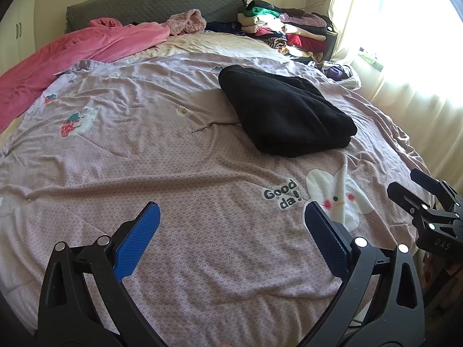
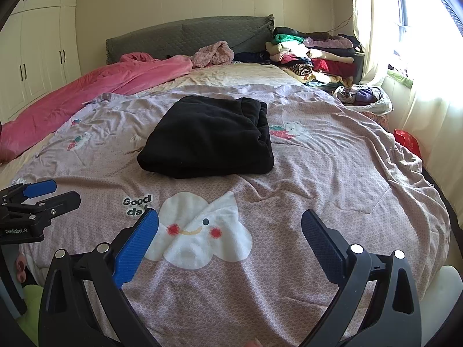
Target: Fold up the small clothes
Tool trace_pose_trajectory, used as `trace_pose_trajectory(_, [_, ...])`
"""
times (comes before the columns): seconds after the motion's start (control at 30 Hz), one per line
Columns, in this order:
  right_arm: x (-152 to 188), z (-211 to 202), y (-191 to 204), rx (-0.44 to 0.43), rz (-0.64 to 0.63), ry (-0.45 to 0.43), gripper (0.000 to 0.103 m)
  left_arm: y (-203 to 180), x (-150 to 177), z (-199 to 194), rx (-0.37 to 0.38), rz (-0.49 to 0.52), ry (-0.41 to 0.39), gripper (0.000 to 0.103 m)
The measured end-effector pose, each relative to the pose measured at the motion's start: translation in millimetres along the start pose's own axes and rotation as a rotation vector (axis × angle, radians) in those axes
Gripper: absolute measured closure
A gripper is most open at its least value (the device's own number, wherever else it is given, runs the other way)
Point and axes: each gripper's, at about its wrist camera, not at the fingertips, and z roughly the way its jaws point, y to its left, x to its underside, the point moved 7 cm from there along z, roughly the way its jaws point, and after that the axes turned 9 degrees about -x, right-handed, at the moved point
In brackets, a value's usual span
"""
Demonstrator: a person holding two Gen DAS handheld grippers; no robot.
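A black garment point(image 1: 286, 112) lies folded into a thick rectangle on the pink patterned bedspread point(image 1: 144, 150); it also shows in the right wrist view point(image 2: 208, 137), straight ahead. My left gripper point(image 1: 231, 237) is open and empty, low over the bedspread, well short and left of the garment. My right gripper point(image 2: 230, 240) is open and empty over the white cloud print point(image 2: 199, 231), short of the garment. The right gripper shows at the right edge of the left wrist view point(image 1: 416, 190). The left gripper shows at the left edge of the right wrist view point(image 2: 55, 192).
A pink quilt point(image 2: 86, 92) lies along the bed's left side. A pile of folded clothes point(image 2: 312, 55) sits at the head, right of the grey headboard point(image 2: 188, 34). A basket of clothes point(image 2: 364, 98) and a bright curtained window point(image 2: 419, 57) are on the right. White wardrobes point(image 2: 37, 52) stand left.
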Motion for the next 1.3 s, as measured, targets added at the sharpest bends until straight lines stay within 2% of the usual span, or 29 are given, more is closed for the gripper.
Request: trace_pose_trajectory(1.3, [3.2,-2.9,4.3,0.002,-0.004,-0.008,0.004,2.4,-3.2,-4.1,-0.006,-0.002,-0.01,0.009])
